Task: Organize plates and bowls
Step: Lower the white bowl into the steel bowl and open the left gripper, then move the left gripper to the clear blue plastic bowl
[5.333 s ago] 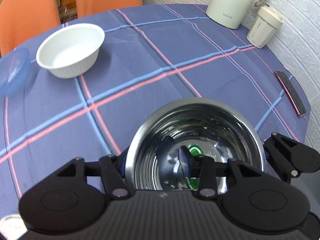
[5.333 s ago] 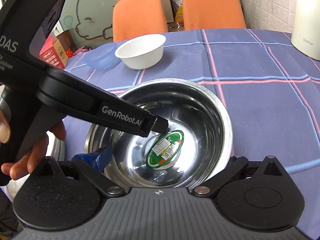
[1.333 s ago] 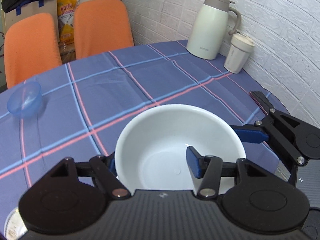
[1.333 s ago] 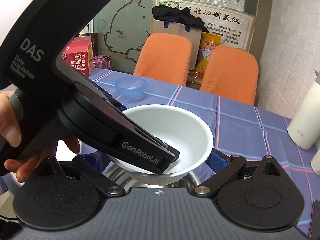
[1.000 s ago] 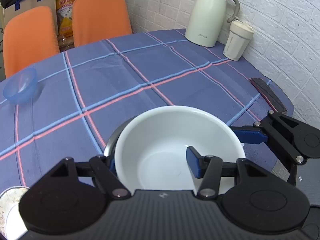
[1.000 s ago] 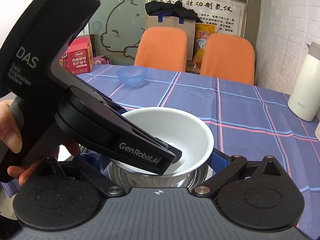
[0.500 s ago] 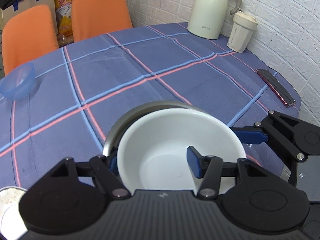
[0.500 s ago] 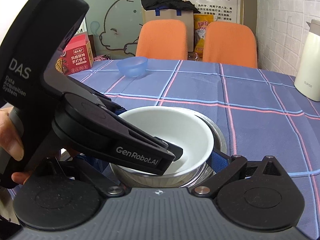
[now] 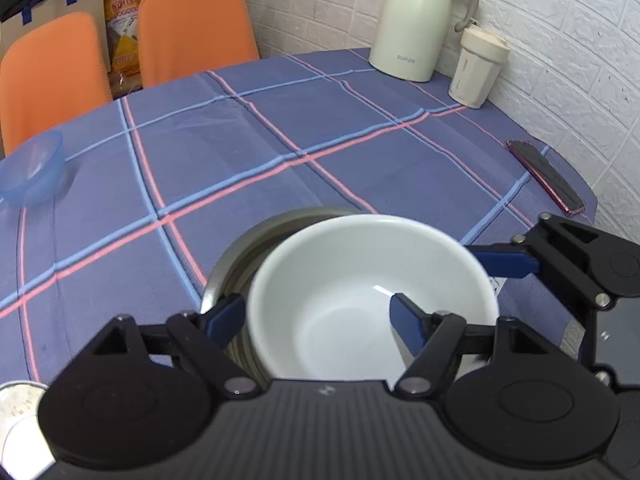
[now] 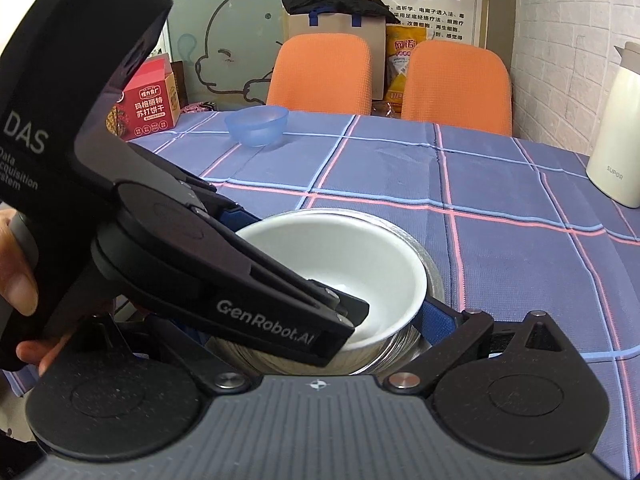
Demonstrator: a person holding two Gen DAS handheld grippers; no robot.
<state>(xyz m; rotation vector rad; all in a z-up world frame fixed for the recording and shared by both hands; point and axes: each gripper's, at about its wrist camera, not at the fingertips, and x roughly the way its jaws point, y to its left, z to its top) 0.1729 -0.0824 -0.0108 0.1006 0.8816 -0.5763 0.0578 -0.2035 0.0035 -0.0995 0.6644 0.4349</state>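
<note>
A white bowl [image 9: 360, 288] sits nested inside a steel bowl [image 9: 256, 240] on the blue plaid tablecloth. My left gripper [image 9: 320, 316] straddles the white bowl's near-left rim, one blue pad outside and one inside, with a visible gap, so it is open. My right gripper [image 10: 320, 316] faces the same stack; its right blue finger [image 10: 436, 320] rests beside the steel bowl [image 10: 424, 268]. Its left finger is hidden behind the left gripper's body, and the white bowl [image 10: 344, 256] lies between. A small blue bowl [image 9: 32, 168] stands far left.
A cream thermos [image 9: 416, 20] and a cream cup [image 9: 478, 66] stand at the back right by the brick wall. A dark phone [image 9: 544, 176] lies near the right edge. Two orange chairs [image 10: 320, 76] stand behind the table. Another steel rim [image 9: 16, 420] shows at the bottom left.
The white bowl has come down into the steel bowl. My left gripper's pads have spread apart off its rim.
</note>
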